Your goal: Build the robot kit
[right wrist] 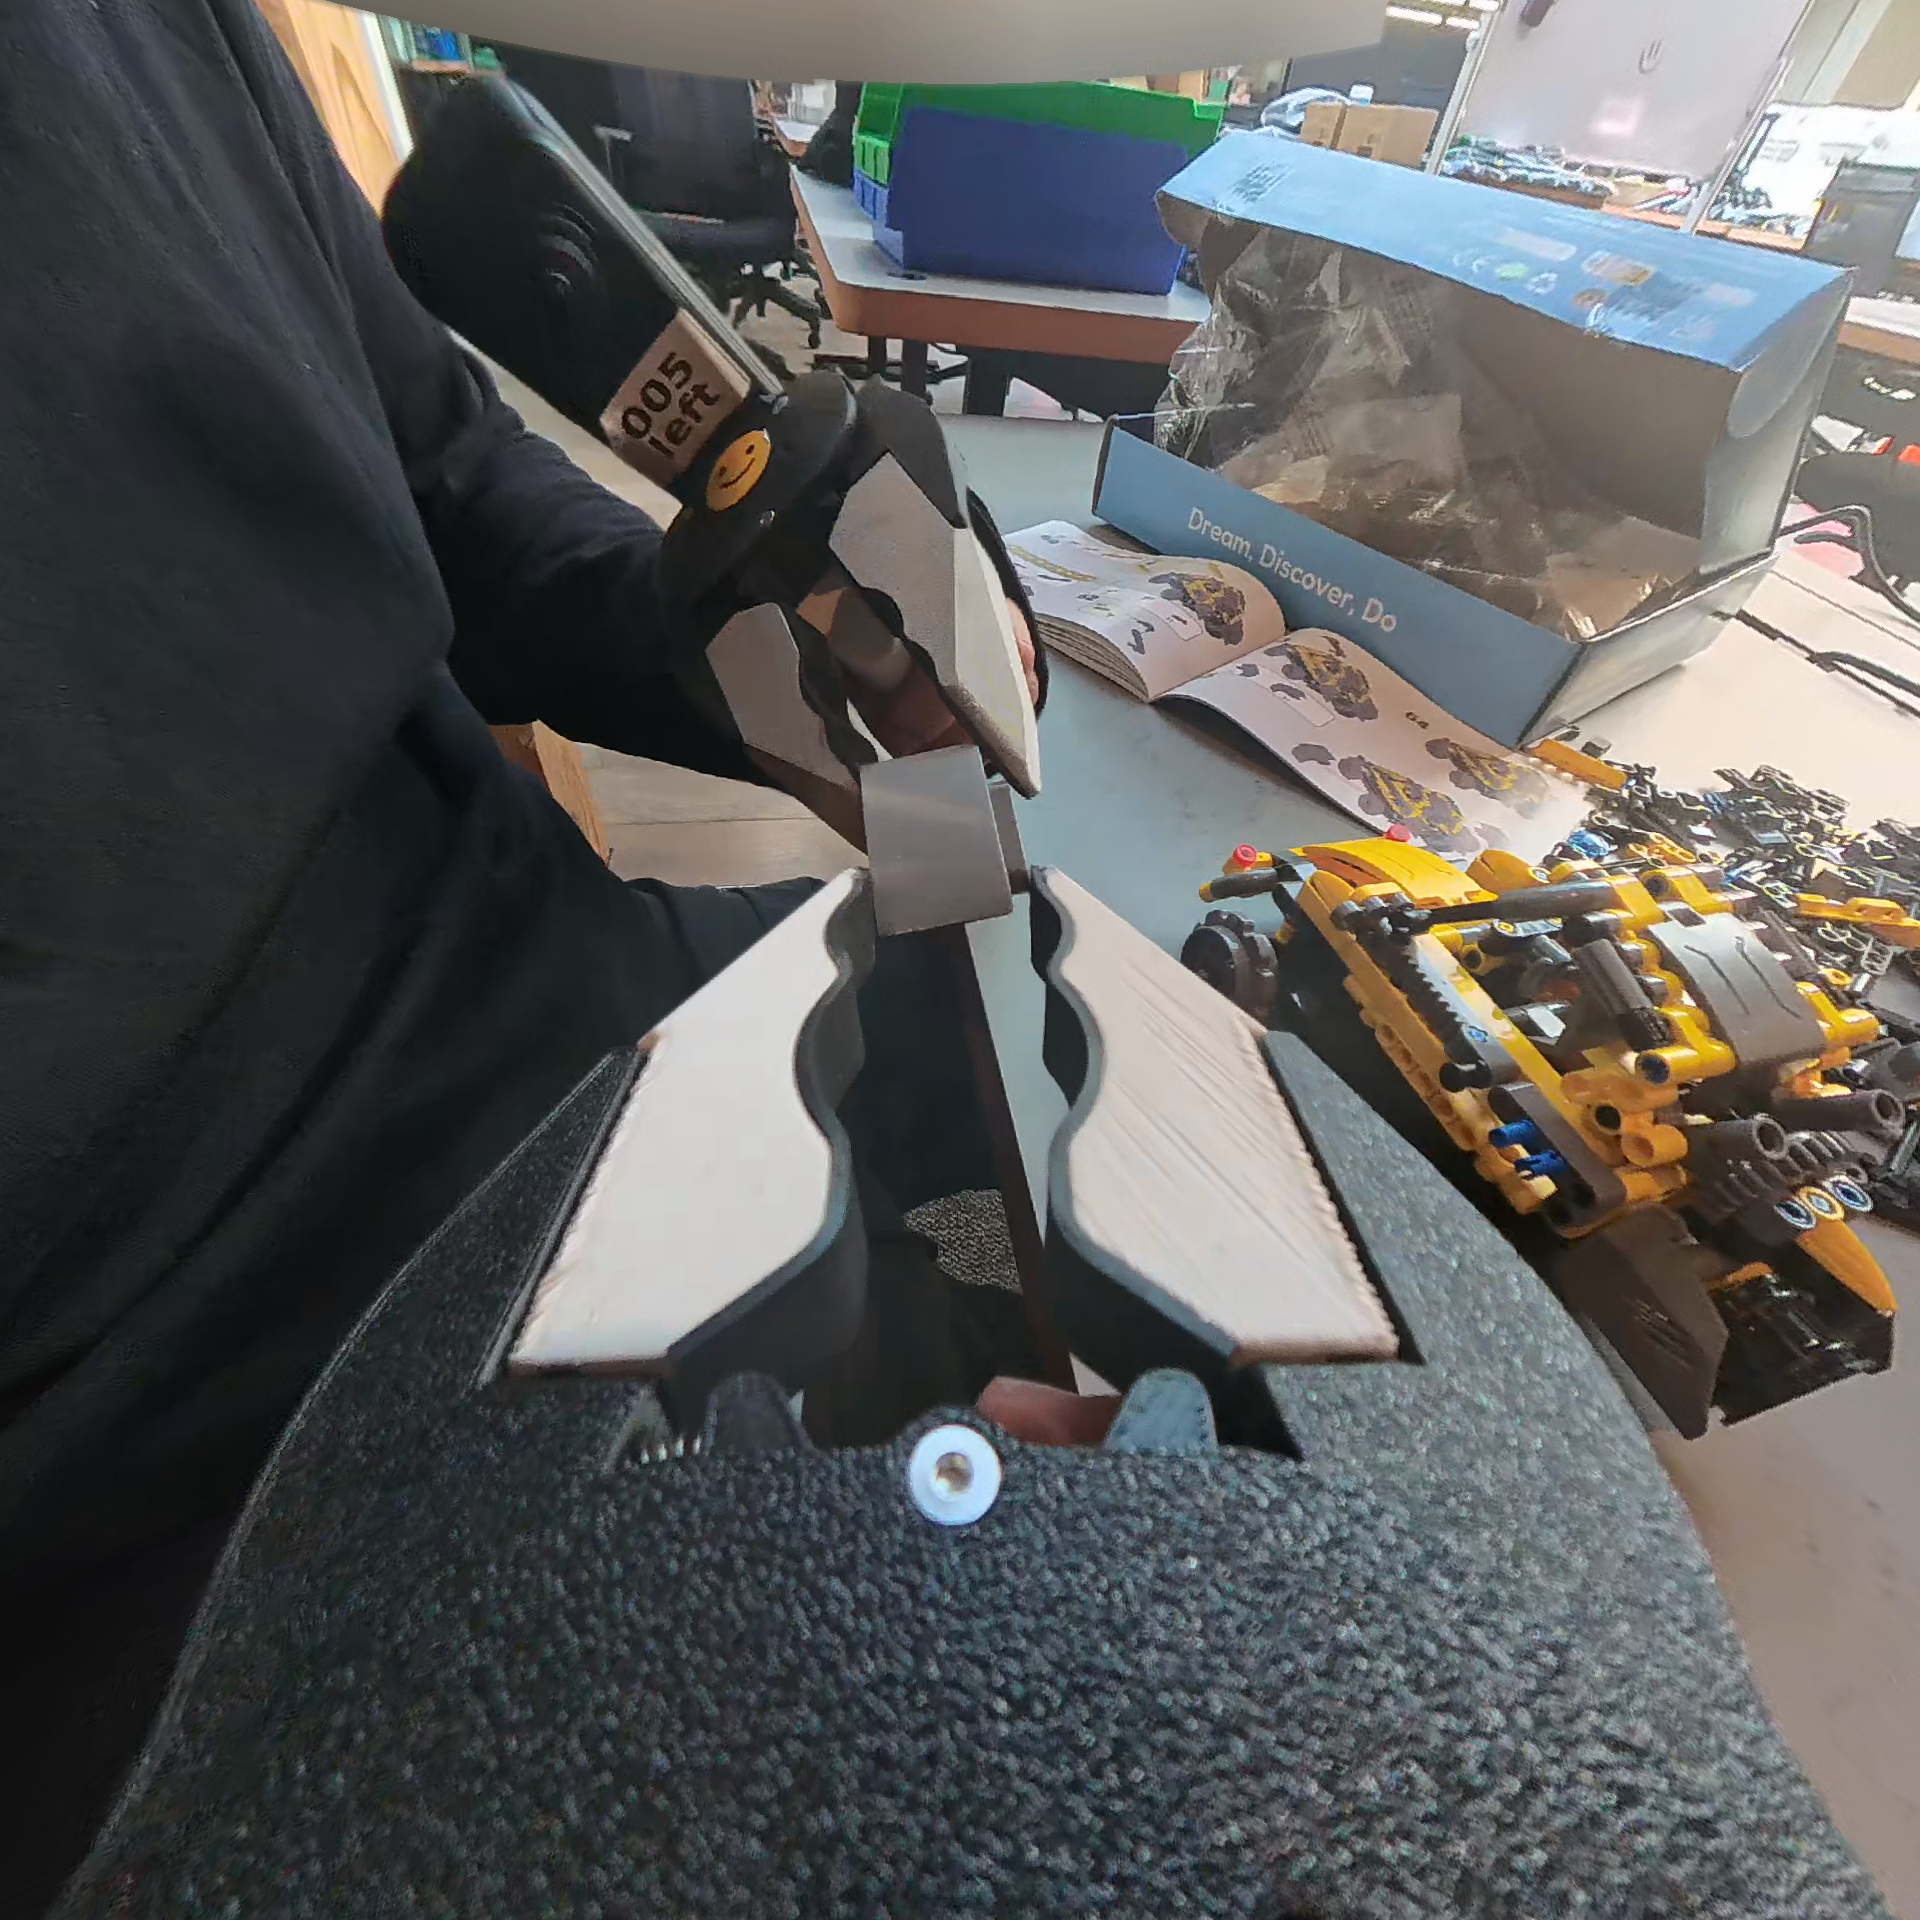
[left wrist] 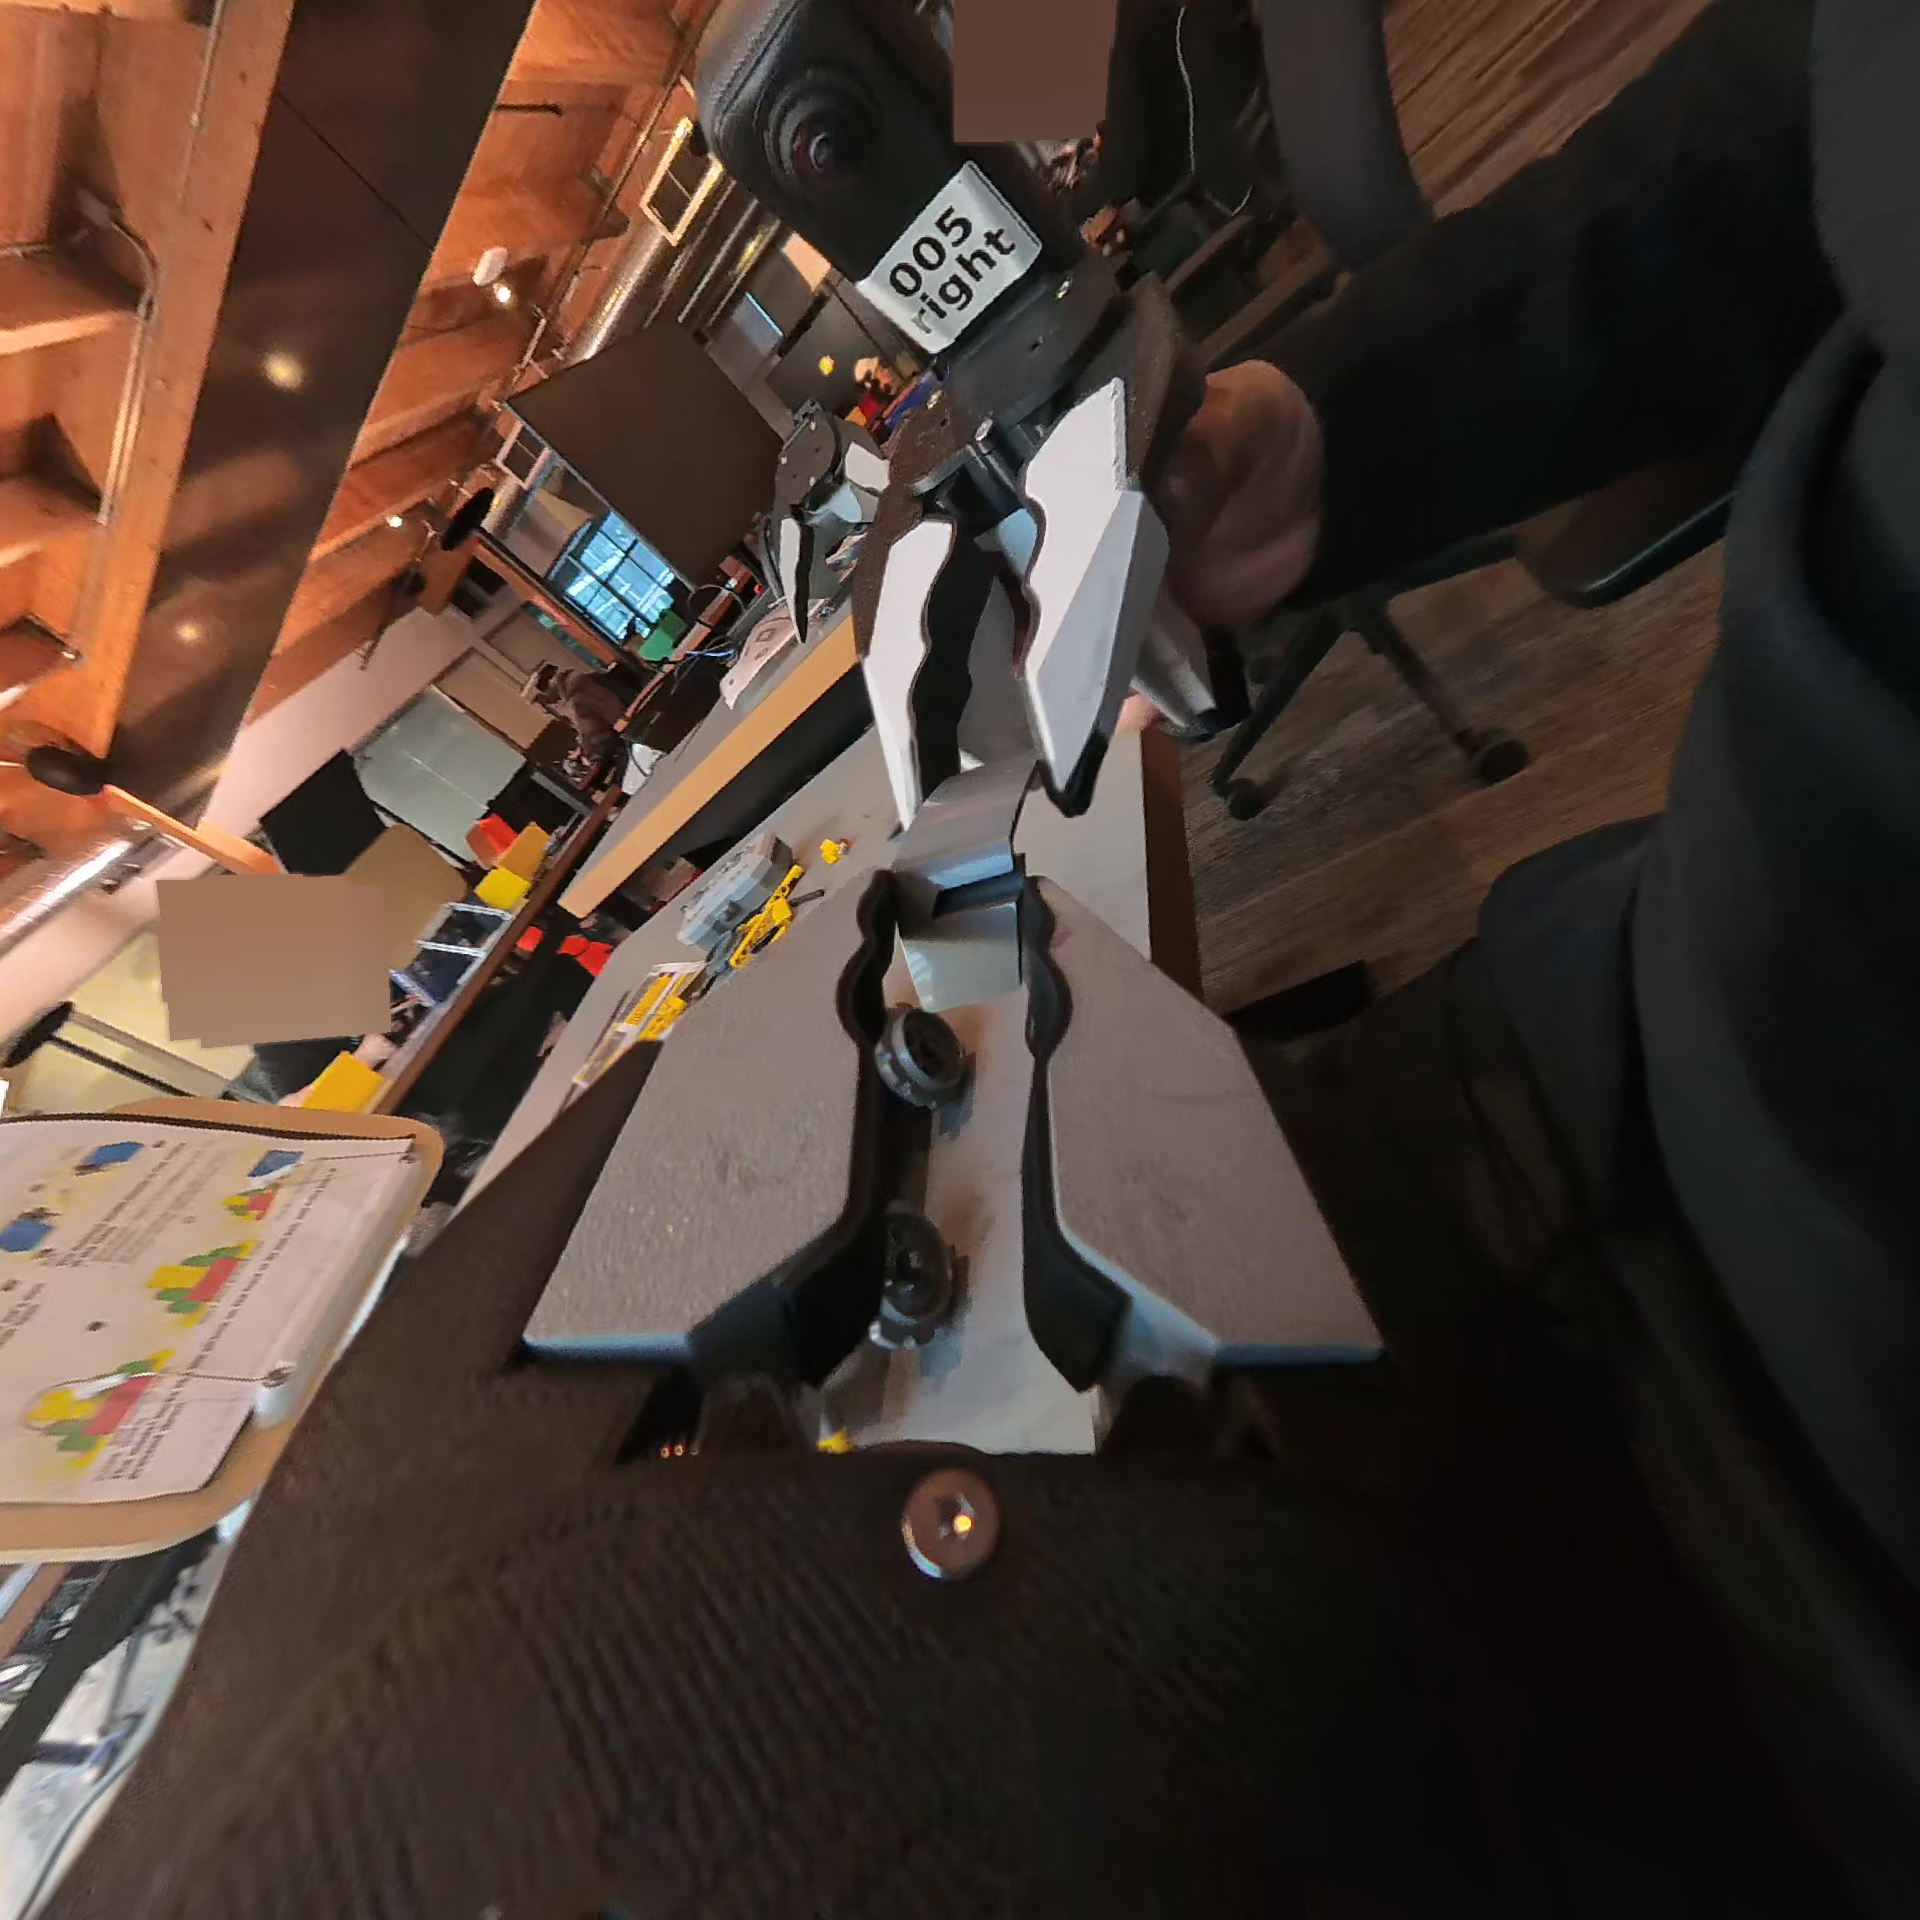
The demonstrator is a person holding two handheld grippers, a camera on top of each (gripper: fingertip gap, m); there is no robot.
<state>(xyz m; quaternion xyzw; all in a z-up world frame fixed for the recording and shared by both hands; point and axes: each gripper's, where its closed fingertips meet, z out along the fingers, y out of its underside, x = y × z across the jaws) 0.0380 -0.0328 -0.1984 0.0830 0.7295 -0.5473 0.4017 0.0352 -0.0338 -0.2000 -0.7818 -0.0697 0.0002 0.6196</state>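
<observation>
Grey tabletop with a blue box toward its far right corner, lid up, crinkled clear bag inside. Open booklet lying flat just in front of the box. Yellow-and-black model along the right edge, nearer than the booklet, with loose parts heaped just behind it. Clipboard with a printed sheet off the tabletop's left side in the left wrist view.

Left gripper and right gripper tip to tip over the near edge, close to a dark-sleeved torso. Both narrow, each closed on one end of the same grey panel, held in the air clear of the tabletop. Bite at the very fingertips only on either side, so judged shallow: little pad contact, some risk of the panel twisting. Small stub on the panel's right side, too small to identify.

Two black wheels on the tabletop beneath, visible through the left gripper's gap and well apart from the model.
</observation>
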